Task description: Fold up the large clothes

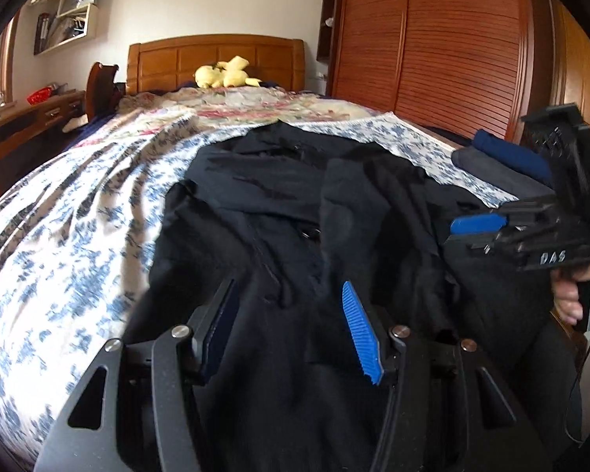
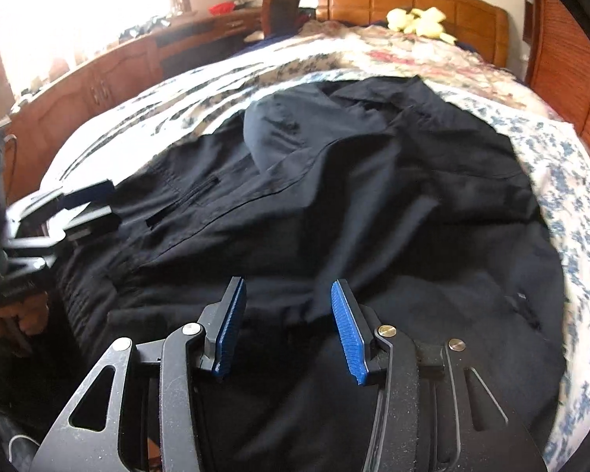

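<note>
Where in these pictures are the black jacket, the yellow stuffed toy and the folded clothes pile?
Black jacket (image 2: 373, 181): right wrist view, its chest panel.
Yellow stuffed toy (image 1: 226, 72): left wrist view, its body.
Folded clothes pile (image 1: 507, 157): left wrist view, top blue piece.

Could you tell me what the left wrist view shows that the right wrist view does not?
Only the left wrist view shows the folded dark clothes stacked at the bed's edge and the wall shelves. Only the right wrist view shows the long wooden dresser. Both show the black jacket on the floral bedspread and the yellow plush toy.

White letters "DAS" on the right hand-held gripper (image 1: 477, 232), seen from the left wrist
</note>
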`<state>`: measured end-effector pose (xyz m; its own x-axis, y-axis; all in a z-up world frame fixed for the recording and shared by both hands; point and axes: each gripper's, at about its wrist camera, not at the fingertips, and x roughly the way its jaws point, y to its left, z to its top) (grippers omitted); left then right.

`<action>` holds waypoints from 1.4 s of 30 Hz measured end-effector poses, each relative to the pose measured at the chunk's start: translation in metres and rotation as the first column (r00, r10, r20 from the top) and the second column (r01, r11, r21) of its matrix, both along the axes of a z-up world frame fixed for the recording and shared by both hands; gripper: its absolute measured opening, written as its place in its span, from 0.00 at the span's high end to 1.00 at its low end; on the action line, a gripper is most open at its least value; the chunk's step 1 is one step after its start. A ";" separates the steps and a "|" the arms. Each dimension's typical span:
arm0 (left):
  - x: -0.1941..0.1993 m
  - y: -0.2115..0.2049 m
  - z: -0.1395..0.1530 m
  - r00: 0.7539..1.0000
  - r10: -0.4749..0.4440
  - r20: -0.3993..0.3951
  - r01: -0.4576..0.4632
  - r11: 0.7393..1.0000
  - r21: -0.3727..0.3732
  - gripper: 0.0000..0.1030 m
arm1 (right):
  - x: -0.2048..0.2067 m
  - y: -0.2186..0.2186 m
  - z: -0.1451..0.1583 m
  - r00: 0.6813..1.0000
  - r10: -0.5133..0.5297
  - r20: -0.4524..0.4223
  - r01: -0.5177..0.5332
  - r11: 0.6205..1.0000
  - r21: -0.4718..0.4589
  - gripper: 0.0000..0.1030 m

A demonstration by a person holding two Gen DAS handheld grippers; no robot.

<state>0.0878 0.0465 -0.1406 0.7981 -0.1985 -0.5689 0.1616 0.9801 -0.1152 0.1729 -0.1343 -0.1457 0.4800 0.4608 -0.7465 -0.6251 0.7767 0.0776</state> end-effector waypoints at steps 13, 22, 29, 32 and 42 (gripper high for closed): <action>-0.004 -0.026 -0.010 0.997 -0.036 -0.073 0.036 0.999 -0.013 0.54 | -0.019 -0.081 0.011 0.989 -0.132 0.064 0.130 0.991 0.024 0.54; -0.003 -0.017 0.007 0.998 0.008 -0.068 -0.006 1.000 0.016 0.96 | -0.025 -0.113 0.011 0.982 -0.182 0.057 0.179 0.982 0.056 0.54; -0.002 0.011 0.066 0.994 0.099 0.047 -0.101 0.993 0.054 0.96 | -0.030 -0.129 0.027 0.979 -0.189 0.074 0.182 0.979 0.090 0.54; 0.004 0.021 0.079 0.992 0.105 0.063 -0.109 0.992 0.066 0.96 | -0.031 -0.133 0.032 0.976 -0.198 0.090 0.189 0.977 0.095 0.54; 0.005 0.057 0.080 0.987 0.153 0.054 -0.156 0.986 0.057 0.83 | -0.020 -0.139 0.029 0.965 -0.248 0.085 0.239 0.966 0.100 0.54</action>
